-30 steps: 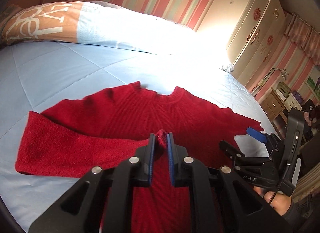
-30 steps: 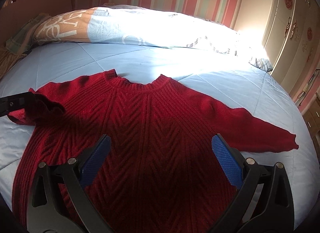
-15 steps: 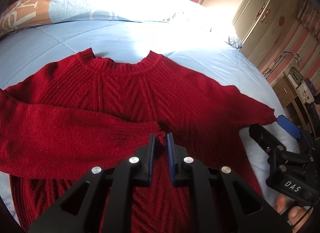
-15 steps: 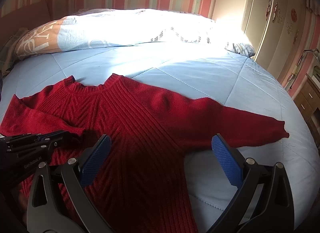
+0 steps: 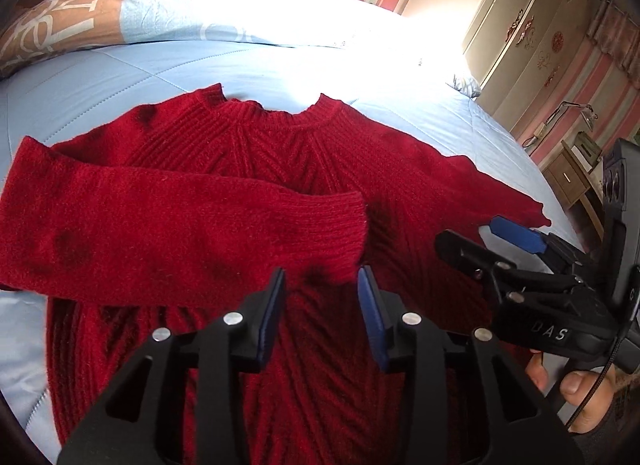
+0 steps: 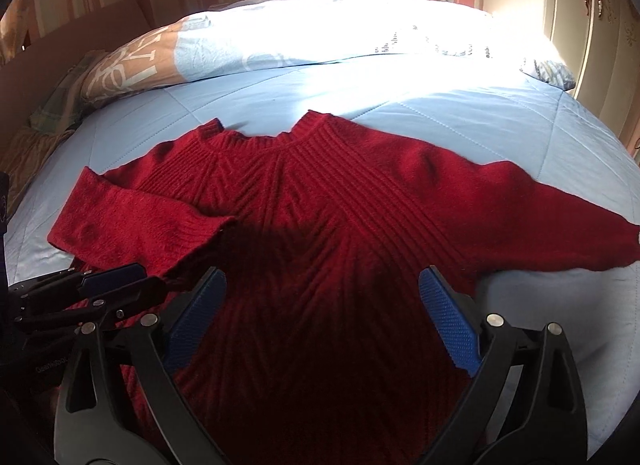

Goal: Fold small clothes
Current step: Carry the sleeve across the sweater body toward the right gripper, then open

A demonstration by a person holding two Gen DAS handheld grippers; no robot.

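A red knitted sweater (image 5: 304, 169) lies flat on the blue bed, neck away from me; it also shows in the right wrist view (image 6: 320, 225). Its left sleeve (image 5: 180, 233) is folded across the chest, the ribbed cuff (image 5: 340, 233) just beyond my left gripper (image 5: 322, 301), which is open and holds nothing. The right sleeve (image 6: 540, 217) lies stretched out to the right. My right gripper (image 6: 320, 317) is wide open and empty above the sweater's lower body; in the left wrist view it (image 5: 480, 243) hovers near the right sleeve's end.
A light blue quilted cover (image 6: 400, 105) spreads over the bed. A blue and orange pillow (image 6: 200, 49) lies along the far edge. A cream wardrobe (image 5: 532, 25) and a bedside table (image 5: 568, 177) stand to the right. Striped wall behind.
My left gripper carried the left sleeve's cuff across the chest, then opened and let it go. The right gripper stayed open and shifted back over the sweater's middle.
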